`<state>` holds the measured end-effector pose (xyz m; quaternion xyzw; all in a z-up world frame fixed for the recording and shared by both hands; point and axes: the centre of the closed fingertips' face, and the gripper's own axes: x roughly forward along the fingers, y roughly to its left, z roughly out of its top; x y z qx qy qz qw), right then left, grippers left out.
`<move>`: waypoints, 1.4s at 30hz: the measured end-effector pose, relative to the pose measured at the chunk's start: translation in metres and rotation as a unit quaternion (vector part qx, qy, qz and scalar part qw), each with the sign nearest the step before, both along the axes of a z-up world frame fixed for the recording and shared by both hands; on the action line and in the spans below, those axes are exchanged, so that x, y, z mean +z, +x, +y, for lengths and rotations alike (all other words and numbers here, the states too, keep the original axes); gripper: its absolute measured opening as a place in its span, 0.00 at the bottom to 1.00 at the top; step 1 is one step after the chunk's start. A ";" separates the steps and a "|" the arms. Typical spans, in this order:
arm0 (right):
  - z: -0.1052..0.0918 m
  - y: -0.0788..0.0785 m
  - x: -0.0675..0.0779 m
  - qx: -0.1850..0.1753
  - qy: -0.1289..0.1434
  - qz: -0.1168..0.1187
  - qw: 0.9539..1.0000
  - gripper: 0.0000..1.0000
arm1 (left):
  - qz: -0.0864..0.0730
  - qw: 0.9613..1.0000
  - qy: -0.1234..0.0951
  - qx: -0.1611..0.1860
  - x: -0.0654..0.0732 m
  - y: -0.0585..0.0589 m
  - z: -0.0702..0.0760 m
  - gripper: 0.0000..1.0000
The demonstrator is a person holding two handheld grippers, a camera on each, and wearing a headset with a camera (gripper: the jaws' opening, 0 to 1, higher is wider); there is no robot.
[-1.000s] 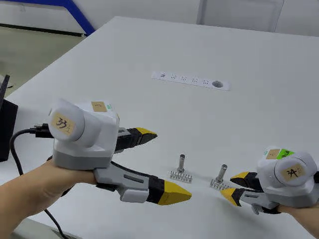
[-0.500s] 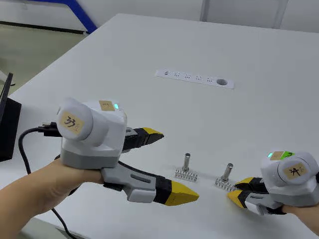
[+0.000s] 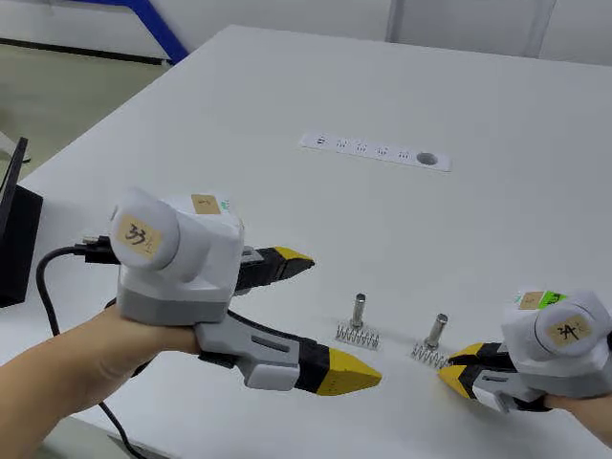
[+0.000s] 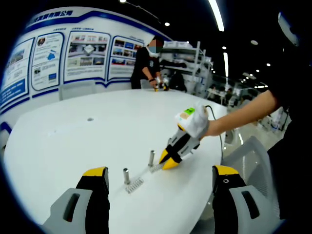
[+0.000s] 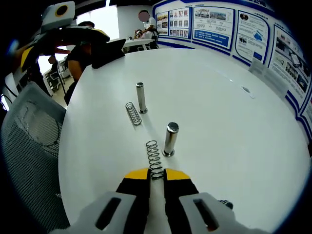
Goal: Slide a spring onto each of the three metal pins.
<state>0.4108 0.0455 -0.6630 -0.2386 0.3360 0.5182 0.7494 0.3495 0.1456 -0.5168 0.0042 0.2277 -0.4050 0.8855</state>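
Observation:
Two short metal pins stand upright on the white table, one at left (image 3: 358, 308) and one at right (image 3: 438, 328). A spring (image 3: 357, 335) lies flat beside the left pin. In the right gripper view the other spring (image 5: 153, 156) lies next to the nearer pin (image 5: 170, 139), and my right gripper (image 5: 157, 174) is shut on its near end. The farther pin (image 5: 141, 97) has its spring (image 5: 132, 113) beside it. My left gripper (image 3: 325, 316) hovers left of the pins, open wide and holding nothing. From the left gripper view the right gripper (image 4: 164, 163) touches down by a pin (image 4: 151, 157).
A flush socket strip (image 3: 373, 151) sits in the table farther back. A black cable (image 3: 57, 263) and a dark box (image 3: 14, 239) are at the left edge. The table's front edge is close under both hands. A mesh chair (image 5: 29, 146) stands beside the table.
The right gripper's jaws, open a second ago, have come together on the near end of the right spring. The left gripper has stayed open in place.

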 end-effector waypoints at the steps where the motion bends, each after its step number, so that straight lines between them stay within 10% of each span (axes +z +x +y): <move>1: 0.000 0.001 0.000 -0.001 0.001 0.002 1.000 0.11 | 0.000 1.000 0.000 0.001 0.000 0.000 0.000 0.89; 21: 0.000 -0.009 0.012 0.021 0.002 0.007 1.000 0.10 | 0.001 1.000 0.008 0.005 -0.002 -0.008 -0.001 0.85; 42: 0.015 -0.028 0.123 0.078 0.083 -0.010 0.993 0.10 | -0.018 1.000 -0.001 -0.014 0.007 0.005 -0.029 0.71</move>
